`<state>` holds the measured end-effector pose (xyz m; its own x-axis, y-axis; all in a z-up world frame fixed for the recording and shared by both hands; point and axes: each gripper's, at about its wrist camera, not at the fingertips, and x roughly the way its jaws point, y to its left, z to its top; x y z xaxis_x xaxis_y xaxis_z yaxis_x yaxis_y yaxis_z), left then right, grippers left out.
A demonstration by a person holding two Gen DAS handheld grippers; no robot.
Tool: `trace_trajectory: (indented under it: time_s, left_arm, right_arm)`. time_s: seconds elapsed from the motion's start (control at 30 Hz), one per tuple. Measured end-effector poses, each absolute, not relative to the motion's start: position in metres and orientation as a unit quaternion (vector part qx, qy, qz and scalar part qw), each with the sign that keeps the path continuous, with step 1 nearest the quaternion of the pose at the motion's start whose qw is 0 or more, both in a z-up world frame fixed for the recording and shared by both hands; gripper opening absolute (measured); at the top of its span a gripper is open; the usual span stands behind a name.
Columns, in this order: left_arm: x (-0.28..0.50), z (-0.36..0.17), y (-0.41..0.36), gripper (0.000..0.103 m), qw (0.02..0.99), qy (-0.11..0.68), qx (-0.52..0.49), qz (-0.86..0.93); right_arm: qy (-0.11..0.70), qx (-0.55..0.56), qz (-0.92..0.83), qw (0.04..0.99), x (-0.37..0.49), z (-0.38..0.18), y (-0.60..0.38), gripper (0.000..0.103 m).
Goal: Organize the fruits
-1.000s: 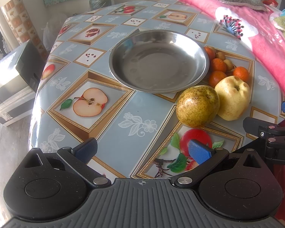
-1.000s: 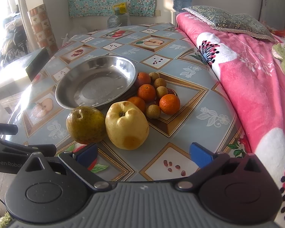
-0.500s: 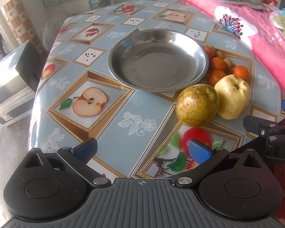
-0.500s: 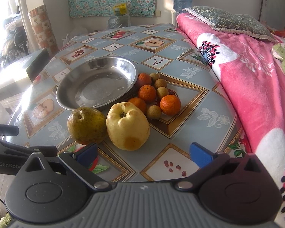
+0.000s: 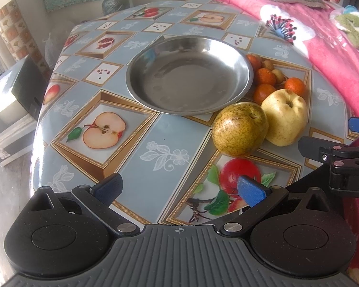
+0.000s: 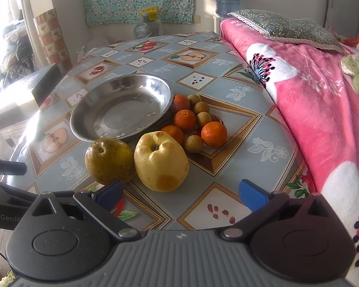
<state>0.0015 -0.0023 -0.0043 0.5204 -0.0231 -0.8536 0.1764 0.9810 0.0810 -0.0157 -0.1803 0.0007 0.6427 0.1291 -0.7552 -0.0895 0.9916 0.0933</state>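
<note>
An empty steel bowl (image 5: 249,71) (image 6: 83,131) sits on the table. Beside it lie a green-brown pear (image 5: 239,129) (image 6: 109,160), a yellow pear (image 5: 286,116) (image 6: 161,160), several small oranges (image 5: 265,76) (image 6: 214,134) and several small brown fruits (image 6: 193,143). My left gripper (image 5: 179,189) is open and empty, near the table's front edge, short of the green-brown pear. My right gripper (image 6: 180,193) is open and empty, just in front of the yellow pear; it also shows in the left wrist view (image 5: 335,143).
The table (image 5: 141,124) has a fruit-print cloth. A pink blanket (image 6: 323,100) with a grey pillow (image 6: 287,28) lies along the right edge. A grey box (image 5: 9,100) stands left of the table. A water bottle (image 6: 148,26) stands behind it.
Both grippers have crept slightly forward toward the fruits. Both stay open and nothing was picked up.
</note>
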Motion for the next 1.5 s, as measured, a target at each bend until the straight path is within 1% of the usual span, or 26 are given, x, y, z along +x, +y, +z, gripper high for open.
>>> trace_trajectory:
  time_s: [0.33, 0.53, 0.73, 0.97, 1.27, 1.5]
  left_arm:
    - [0.002, -0.002, -0.002, 0.103, 0.88, 0.467, 0.074, -0.048]
    - [-0.001, 0.002, -0.001, 0.103, 0.895, 0.433, 0.066, -0.085]
    - [-0.004, 0.003, -0.002, 0.103, 0.908, 0.397, 0.061, -0.121]
    - [-0.006, -0.003, -0.005, 0.103, 0.91, 0.378, 0.08, -0.152]
    - [0.003, -0.016, -0.016, 0.103, 0.897, 0.387, 0.095, -0.189]
    - [0.016, -0.03, -0.018, 0.103, 0.887, 0.395, 0.085, -0.222]
  right_arm:
    - [0.386, 0.059, 0.082, 0.917, -0.019, 0.004, -0.188, 0.103]
    - [0.352, 0.094, 0.105, 0.925, -0.022, 0.01, -0.195, 0.103]
    - [0.334, 0.115, 0.137, 0.925, -0.022, 0.013, -0.192, 0.103]
    - [0.33, 0.137, 0.176, 0.917, -0.016, 0.012, -0.184, 0.103]
    - [0.348, 0.141, 0.21, 0.903, 0.005, 0.005, -0.165, 0.103]
    - [0.369, 0.142, 0.213, 0.894, 0.016, -0.003, -0.16, 0.103]
